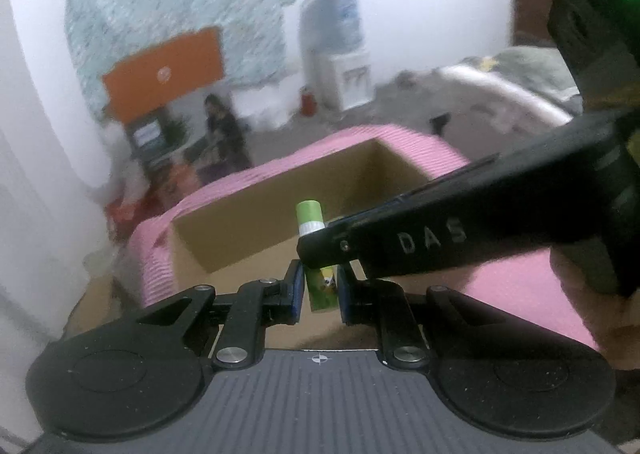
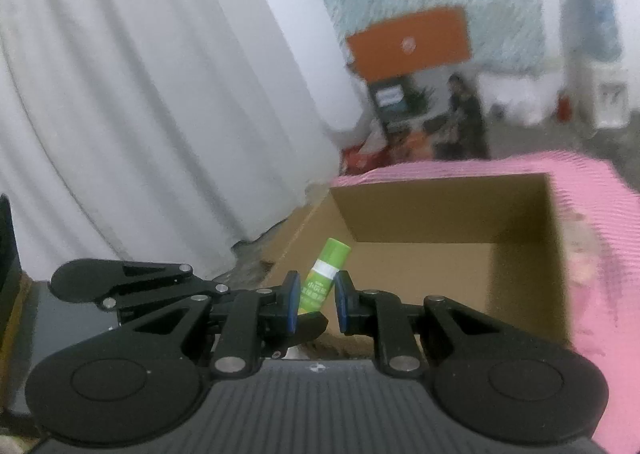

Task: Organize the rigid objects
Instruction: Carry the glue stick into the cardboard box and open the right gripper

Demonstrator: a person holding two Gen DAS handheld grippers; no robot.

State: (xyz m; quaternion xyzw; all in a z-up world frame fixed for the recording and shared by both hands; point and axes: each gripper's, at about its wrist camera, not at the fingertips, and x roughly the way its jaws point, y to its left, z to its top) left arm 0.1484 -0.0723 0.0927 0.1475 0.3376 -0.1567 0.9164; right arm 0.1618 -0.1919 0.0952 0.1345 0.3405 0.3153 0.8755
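- Blue pads [image 1: 297, 290] of the left claw [image 1: 318, 290] are flanking a green glue stick [image 1: 310, 220]; whether they are pinching it, I cannot tell.
- Right claw [image 2: 316, 302] is framing the same stick, jaws parted, over a cardboard box [image 2: 520, 274] on pink cloth [image 2: 608, 222].

I see the glue stick [image 2: 325, 277] standing between my right gripper's [image 2: 316, 304] fingers, with the open cardboard box [image 2: 440, 214] behind it. My left gripper [image 1: 319, 292] sits at the same stick, under the right one's arm.
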